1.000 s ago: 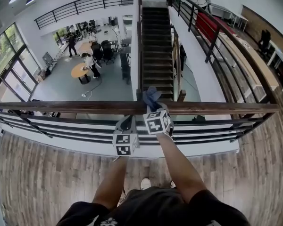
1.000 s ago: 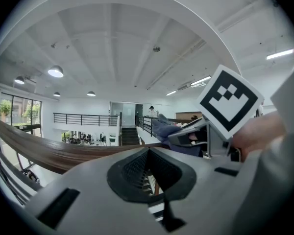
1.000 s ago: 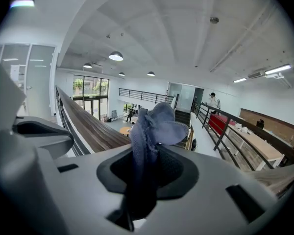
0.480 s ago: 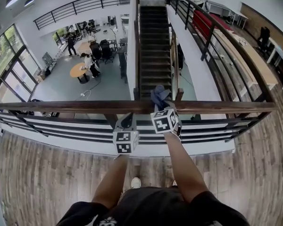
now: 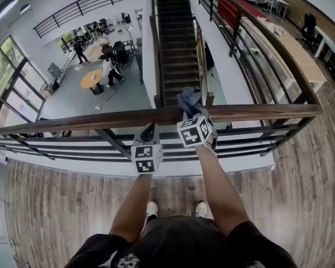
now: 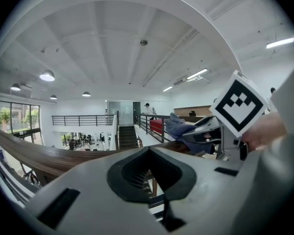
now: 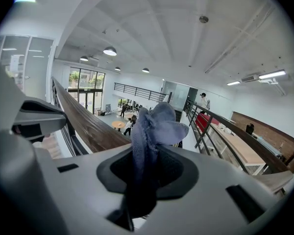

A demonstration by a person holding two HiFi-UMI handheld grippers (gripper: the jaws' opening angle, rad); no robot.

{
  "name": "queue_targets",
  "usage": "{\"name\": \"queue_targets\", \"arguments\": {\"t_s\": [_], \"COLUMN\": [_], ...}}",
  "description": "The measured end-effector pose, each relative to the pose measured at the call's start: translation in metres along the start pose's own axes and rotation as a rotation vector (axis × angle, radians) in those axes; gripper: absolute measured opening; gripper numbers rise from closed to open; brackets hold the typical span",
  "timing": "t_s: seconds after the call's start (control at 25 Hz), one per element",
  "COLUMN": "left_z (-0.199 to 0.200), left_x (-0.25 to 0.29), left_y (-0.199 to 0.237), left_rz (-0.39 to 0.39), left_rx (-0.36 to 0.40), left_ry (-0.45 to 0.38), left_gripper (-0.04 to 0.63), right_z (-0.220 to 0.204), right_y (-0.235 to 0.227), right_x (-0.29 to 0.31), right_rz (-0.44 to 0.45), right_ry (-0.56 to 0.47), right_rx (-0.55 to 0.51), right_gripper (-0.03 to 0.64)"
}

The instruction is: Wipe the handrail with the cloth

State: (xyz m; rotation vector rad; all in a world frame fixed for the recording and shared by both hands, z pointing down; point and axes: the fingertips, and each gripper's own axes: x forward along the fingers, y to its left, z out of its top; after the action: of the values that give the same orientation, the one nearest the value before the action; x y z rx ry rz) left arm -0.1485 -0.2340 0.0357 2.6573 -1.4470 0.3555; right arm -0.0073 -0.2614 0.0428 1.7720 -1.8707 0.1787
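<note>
I'm standing on a wooden plank floor (image 5: 56,205), grey-brown and streaked, with pale shoes (image 5: 151,208) just under me and both forearms reaching forward.

The left claw (image 5: 148,133) sits just short of the handrail (image 5: 100,120), low against its near side. I can't tell whether it touches. In its own view the left claw (image 6: 148,153) is clenched on nothing, jaws together.

Just beside it, the right claw (image 5: 191,113) reaches up to the rail's top. It is clamped on the cloth (image 5: 188,100), a blue-grey bunch that sticks out past the jaws and lies over the top of the rail. The right gripper view shows the same: the right claw (image 7: 147,163) pinches the cloth (image 7: 157,124) in a tight fold, the loose end puffing out above.

The handrail is dark brown wood with a dull sheen and runs across my whole view. Below it are thin black bars (image 5: 72,149), laid level.

Beyond the rail the floor drops away to an open hall. A dark staircase (image 5: 176,43) climbs straight away from me. On the grey lower floor to its left stand a small round counter (image 5: 92,80) and a few people (image 5: 109,68), with tall windows (image 5: 11,77) along the left wall.

Farther off, a black railing (image 5: 89,4) edges a far balcony, and on the right a long pale counter (image 5: 293,49) runs behind more railing. The ceiling is white, with round lamps (image 6: 46,76).
</note>
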Motion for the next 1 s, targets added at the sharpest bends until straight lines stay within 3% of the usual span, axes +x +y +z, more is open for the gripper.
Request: {"name": "queue_targets", "arguments": {"t_s": [0.52,0.76,1.0], "left_z": [0.017,0.037,0.045], "left_x": [0.047,0.065,0.091], "left_y": [-0.174,-0.233,-0.281], "left_rz": [-0.041,-0.106,-0.166], "left_rx": [0.003,0.044,0.066], "left_ry": [0.015,0.006,-0.015], "left_gripper": [0.000,0.000,0.000], "right_z": [-0.080,-0.108,-0.155], "right_y": [-0.160,-0.236,-0.341], "right_x": [-0.047,-0.065,-0.074], "right_rz": [-0.028,-0.106,-0.197], "right_ry": [0.008,0.010,0.053], "right_rx": [0.015,0.058,0.094], "right_gripper": [0.091,0.091,0.091]}}
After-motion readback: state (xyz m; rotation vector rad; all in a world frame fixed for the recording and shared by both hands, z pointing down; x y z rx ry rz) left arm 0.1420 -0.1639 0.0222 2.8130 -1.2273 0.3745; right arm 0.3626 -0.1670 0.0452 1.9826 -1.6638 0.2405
